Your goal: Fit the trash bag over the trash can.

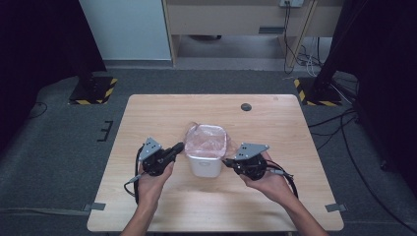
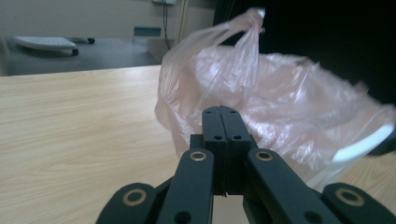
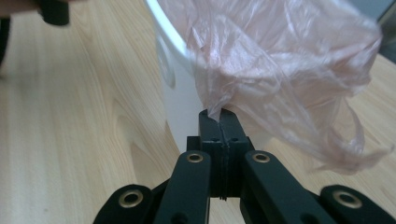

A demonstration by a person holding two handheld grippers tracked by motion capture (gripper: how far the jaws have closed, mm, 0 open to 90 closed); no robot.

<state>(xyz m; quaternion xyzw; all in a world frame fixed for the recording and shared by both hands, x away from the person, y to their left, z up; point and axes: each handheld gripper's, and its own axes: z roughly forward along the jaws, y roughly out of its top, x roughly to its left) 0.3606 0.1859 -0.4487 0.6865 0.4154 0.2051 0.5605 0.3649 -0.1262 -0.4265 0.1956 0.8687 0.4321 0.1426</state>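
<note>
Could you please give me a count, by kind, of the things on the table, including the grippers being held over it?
White bin: 1
Pink plastic bag lining the bin: 1
Grippers: 2, the left gripper and the right gripper, each shut on the bag's edge
Dark round spot near the table's far edge: 1
Total: 5

Two hand-held grippers flank a lined white bin on a wooden table

The left gripper [image 1: 180, 146] points its tips at the left rim of the white bin [image 1: 204, 166], and the right gripper [image 1: 226, 162] meets its right side. Between the two sets of fingertips, a pink plastic bag [image 1: 206, 139] lines the bin's mouth. Beyond the fingertips, a dark round disc [image 1: 246, 106] sits near the table's [image 1: 162, 115] far edge.
</note>
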